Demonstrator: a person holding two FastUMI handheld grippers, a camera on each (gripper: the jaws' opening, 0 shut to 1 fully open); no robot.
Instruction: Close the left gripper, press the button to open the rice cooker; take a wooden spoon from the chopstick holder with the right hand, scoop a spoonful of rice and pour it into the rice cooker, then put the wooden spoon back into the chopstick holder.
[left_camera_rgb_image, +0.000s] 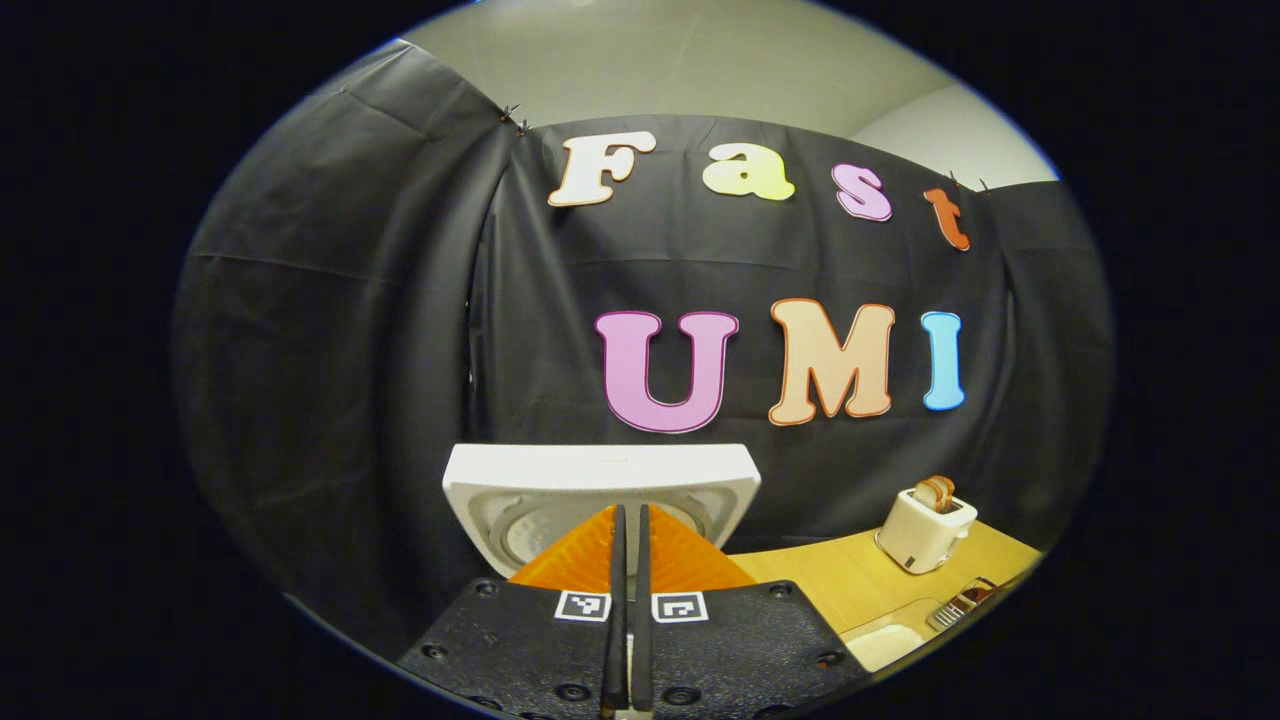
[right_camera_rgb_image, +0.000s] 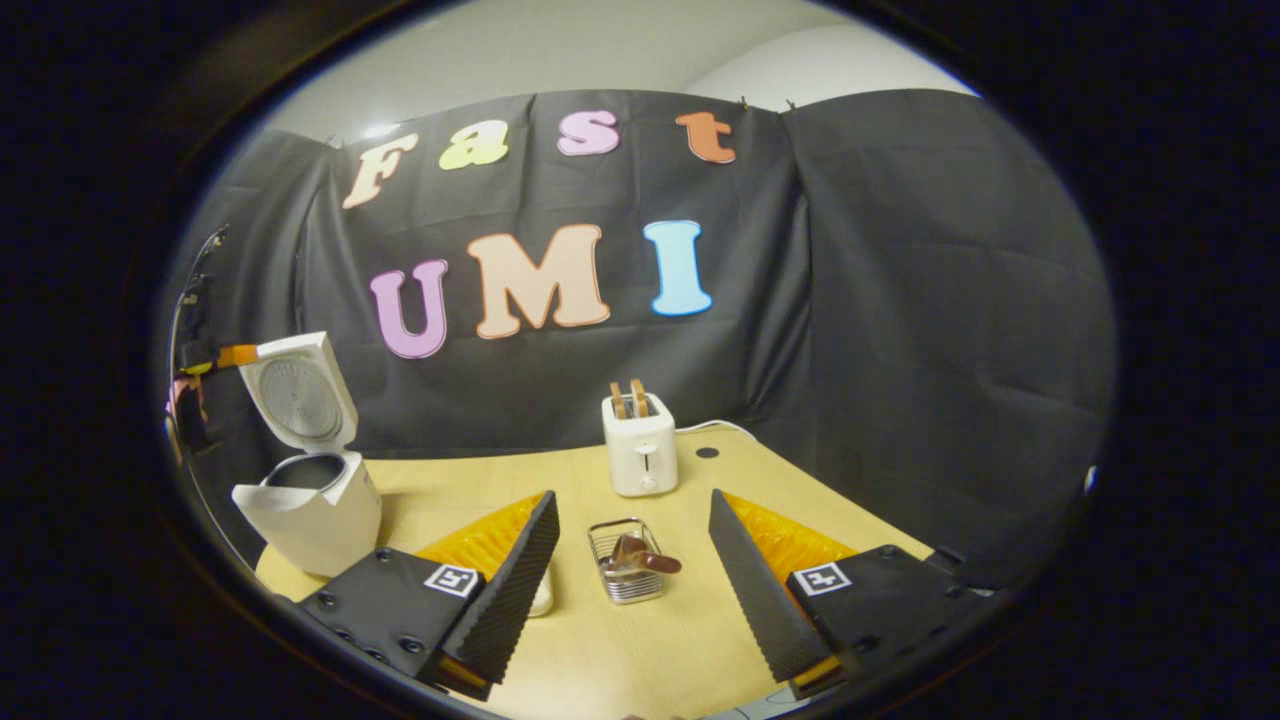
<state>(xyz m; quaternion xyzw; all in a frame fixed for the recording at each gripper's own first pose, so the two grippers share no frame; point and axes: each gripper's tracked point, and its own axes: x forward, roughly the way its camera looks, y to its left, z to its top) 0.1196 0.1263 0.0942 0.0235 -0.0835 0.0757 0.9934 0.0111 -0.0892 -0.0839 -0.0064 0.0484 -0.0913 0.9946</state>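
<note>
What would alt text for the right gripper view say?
The open right tool hovers over a wire chopstick holder with a wooden spoon in it. A white rice cooker stands lid-up at left, a toaster behind, on a wooden table.

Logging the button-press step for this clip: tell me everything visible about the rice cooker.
The rice cooker is white, looks like plastic, and stands at the table's far left corner, near the black wall. Its lid is raised, hinged at the back, showing a round pale inner plate. The opening shows a dark rim; whether it holds anything cannot be told. In the left gripper view the lid rises just beyond the left gripper, whose fingers are together. Contact cannot be judged.
</note>
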